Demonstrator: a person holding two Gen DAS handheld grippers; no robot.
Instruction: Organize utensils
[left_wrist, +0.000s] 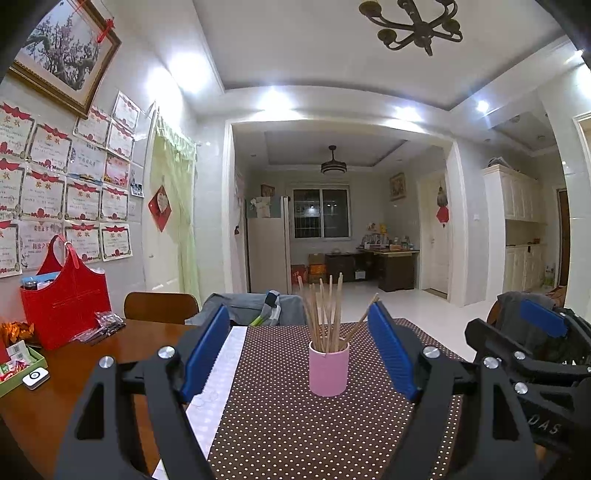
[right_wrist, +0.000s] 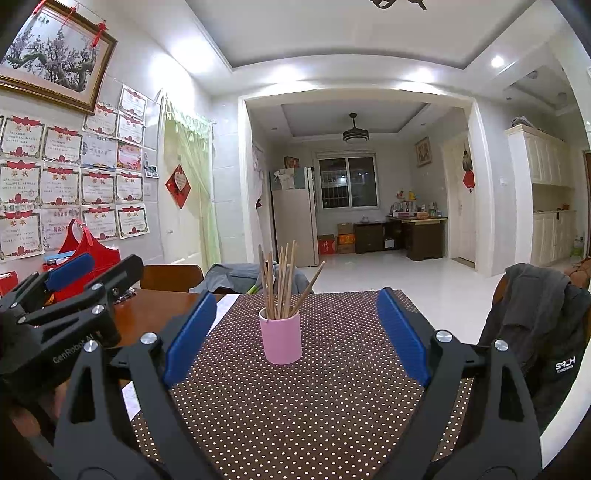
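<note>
I am holding both claws low over the near end of the counter, side by side and aimed at the pink cup standing on the dotted cloth. The left claw is spread wide and gripping nothing; the right claw is spread wide too, also holding nothing. Each one is showing at the edge of the other's view, so I am judging them close together, though not touching.

The cup is sitting upright toward the middle of the cloth, nearer the far edge than the near one, with a bundle of chopsticks standing in it. Most are rising nearly straight up, while one is leaning out over the rim to the right. From what I am seeing, the sticks are already gathered in the cup, so the sorting looks largely done and I am keeping the claws back to check.

The cloth around the cup is lying bare on every side, giving me open room to come in from the front. To the left, bare wood is running out to a red bag and a green tray at the left edge, well apart from the cup. Chair backs are crowding the far and right edges, with a dark jacket draped over the right one, so I am judging the right side as the tighter one for swinging.
</note>
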